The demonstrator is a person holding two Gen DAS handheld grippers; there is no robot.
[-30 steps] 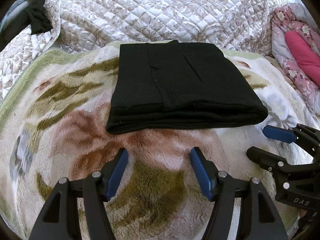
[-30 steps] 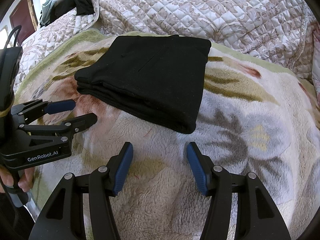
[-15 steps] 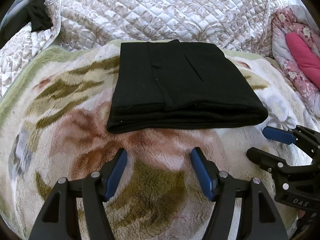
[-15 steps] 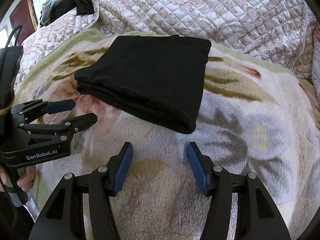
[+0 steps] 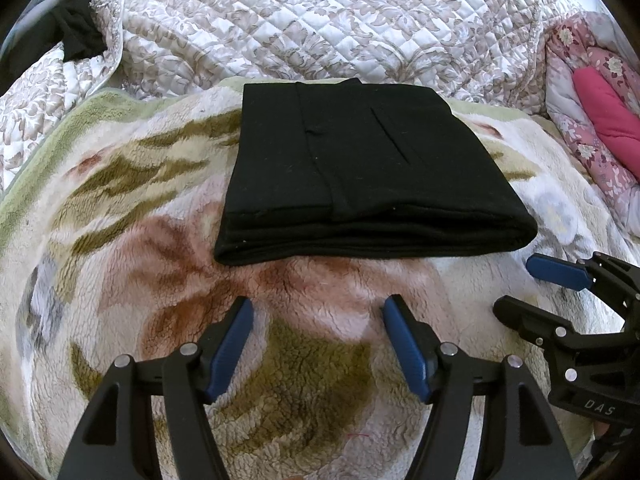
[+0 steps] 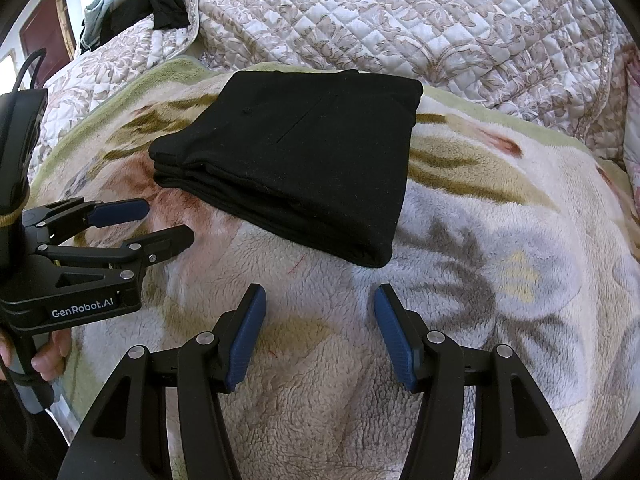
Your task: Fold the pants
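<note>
The black pants (image 5: 360, 168) lie folded in a compact, layered rectangle on the fleece blanket (image 5: 140, 280) covering the bed, ahead of both tongs. The left tongs (image 5: 318, 314) and right tongs (image 6: 320, 300) hover just short of the near edge, blades apart and empty. The fold appears complete; any final step should only square the edges, pressing lightly without dragging layers.

A floral fleece blanket (image 5: 120, 280) covers the bed, with a quilted bedspread (image 5: 320, 20) bunched behind it.
</note>
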